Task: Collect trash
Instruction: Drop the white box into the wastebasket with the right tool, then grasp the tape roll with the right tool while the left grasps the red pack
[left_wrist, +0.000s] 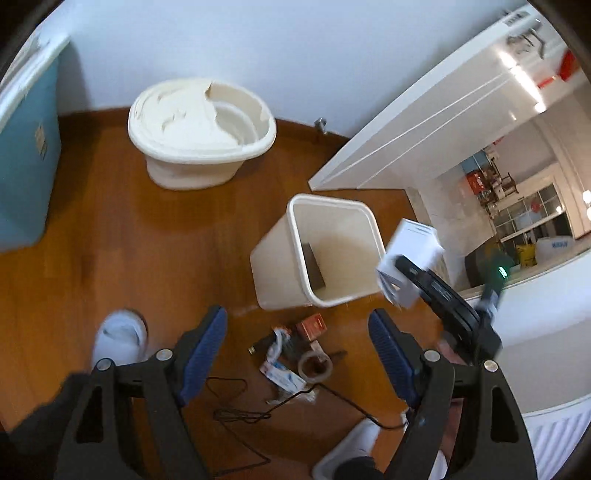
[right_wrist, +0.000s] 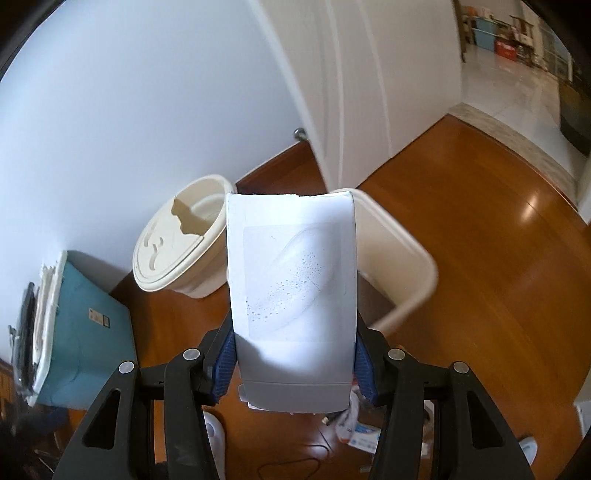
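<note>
A cream square waste bin (left_wrist: 280, 258) stands on the wood floor with a dark flat item inside. My right gripper (right_wrist: 293, 363) is shut on a white carton box (right_wrist: 291, 291) and holds it above the bin's near rim (right_wrist: 413, 280). In the left wrist view the box (left_wrist: 412, 254) hangs by the bin's right rim. My left gripper (left_wrist: 299, 347) is open and empty above a pile of trash: a tape roll (left_wrist: 314, 365), a red-brown small box (left_wrist: 312, 326) and crumpled wrappers (left_wrist: 284, 373).
A round cream tub with a broken lid (left_wrist: 199, 129) stands by the wall. A teal storage box (left_wrist: 26, 147) is at the left. A white open door (left_wrist: 424, 122) is at the right. A black cable (left_wrist: 240, 410) lies on the floor near my white slippers (left_wrist: 118, 339).
</note>
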